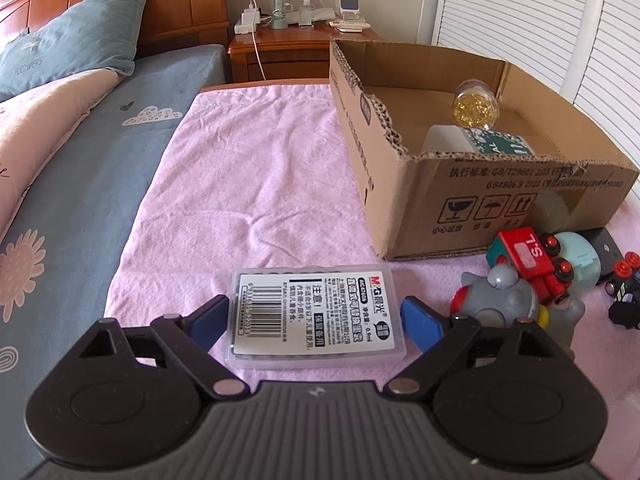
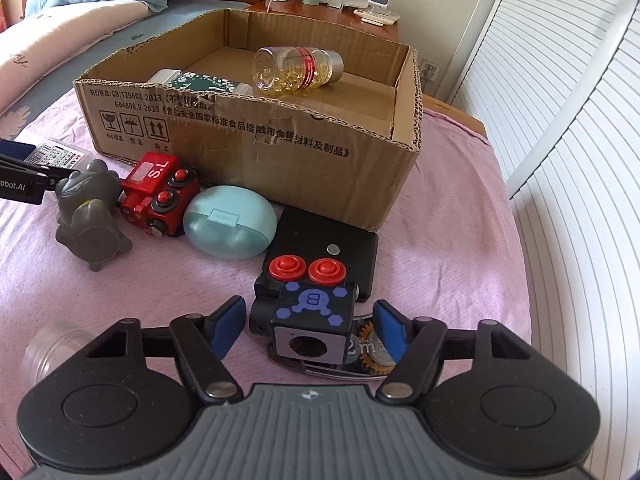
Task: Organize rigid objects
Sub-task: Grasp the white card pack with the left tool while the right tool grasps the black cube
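Now: left gripper [image 1: 316,322] spread wide, clear plastic case [image 1: 316,316] lying flat btwn blue pads, not clamped. Right gripper [image 2: 310,326] also spread, straddling black toy train [image 2: 310,308] at lower centre, no contact seen. Mint case [image 2: 229,228], red train [image 2: 158,192], grey figure [image 2: 90,216] further left on pink cloth [image 2: 440,240]. Cardboard box [image 2: 280,148] behind, holding pill bottle [image 2: 298,68] on its side.
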A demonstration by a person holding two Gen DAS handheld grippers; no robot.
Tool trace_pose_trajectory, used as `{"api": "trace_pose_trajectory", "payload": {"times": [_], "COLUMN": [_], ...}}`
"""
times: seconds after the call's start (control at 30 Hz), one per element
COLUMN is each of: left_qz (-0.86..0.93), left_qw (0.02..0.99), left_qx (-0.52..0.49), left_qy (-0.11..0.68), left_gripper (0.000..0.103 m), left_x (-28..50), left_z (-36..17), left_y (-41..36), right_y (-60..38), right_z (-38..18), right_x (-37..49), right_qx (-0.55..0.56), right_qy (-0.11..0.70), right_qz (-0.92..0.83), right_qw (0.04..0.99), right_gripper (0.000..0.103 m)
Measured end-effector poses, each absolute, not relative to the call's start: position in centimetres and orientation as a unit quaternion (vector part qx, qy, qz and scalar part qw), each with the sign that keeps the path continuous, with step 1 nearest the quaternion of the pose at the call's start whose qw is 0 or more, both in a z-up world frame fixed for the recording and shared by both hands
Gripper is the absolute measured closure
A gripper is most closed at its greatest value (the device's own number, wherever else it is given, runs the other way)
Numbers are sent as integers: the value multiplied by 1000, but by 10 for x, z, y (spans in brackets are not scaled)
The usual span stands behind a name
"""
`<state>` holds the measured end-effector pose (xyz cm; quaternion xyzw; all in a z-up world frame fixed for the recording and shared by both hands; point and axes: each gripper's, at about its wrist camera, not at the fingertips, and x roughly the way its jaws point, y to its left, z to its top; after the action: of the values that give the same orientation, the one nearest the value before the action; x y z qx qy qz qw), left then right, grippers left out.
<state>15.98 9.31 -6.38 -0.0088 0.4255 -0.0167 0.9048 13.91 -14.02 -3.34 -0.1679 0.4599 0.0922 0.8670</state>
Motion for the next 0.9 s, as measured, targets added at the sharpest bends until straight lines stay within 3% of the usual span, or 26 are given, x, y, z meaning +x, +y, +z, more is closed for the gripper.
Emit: {"api": "trace_pose_trajectory", "payload": {"times": [0.1,0.23,0.9], "left_qz": [-15,-19,-69], "left_qw": [906,904,891], "left_qx": [-9,-8,15], "left_qy": [424,427,449], "left_gripper": [12,12,13], "left_x": [161,163,145], "left_z": [-64,-63,-29], "left_y": [93,94,97], "right_y": [-140,-140,-148], "right_z": [-33,-31,-5], "right_x": [140,140,131], "right_qx": [-169,-168,-152], "right_qy": [461,461,444], "right_qz": [88,88,110], "right_qw": [867,867,876], "right_gripper": [33,44,45]}}
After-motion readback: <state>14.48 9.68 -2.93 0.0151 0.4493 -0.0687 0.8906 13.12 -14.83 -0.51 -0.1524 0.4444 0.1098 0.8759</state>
